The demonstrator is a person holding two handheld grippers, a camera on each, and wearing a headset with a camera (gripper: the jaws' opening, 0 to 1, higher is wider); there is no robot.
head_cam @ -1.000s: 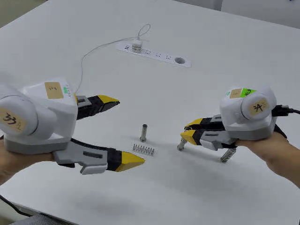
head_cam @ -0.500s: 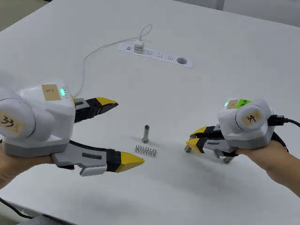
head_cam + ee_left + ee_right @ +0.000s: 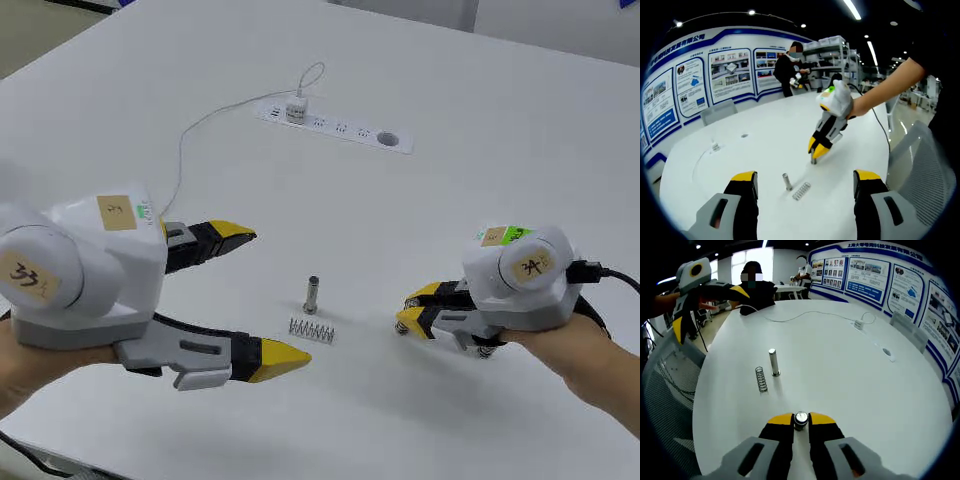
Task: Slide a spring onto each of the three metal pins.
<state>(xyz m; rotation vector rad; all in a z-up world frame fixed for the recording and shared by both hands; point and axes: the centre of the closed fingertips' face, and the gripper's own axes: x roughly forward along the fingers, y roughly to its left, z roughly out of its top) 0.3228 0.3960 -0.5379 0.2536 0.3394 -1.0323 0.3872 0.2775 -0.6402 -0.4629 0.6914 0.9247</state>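
Right gripper view: right claw (image 3: 801, 421) nips a pin (image 3: 801, 417) (upright on the surface (image 3: 840, 365)); spring (image 3: 760, 379) lies ahead; left claw (image 3: 272, 292) gapes wide.

Bare pin (image 3: 311, 294) upright beside loose spring (image 3: 309, 329) lying flat.

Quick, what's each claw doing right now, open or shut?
Left claw: open, holding nothing.
Right claw: shut on a small silver metal pin.
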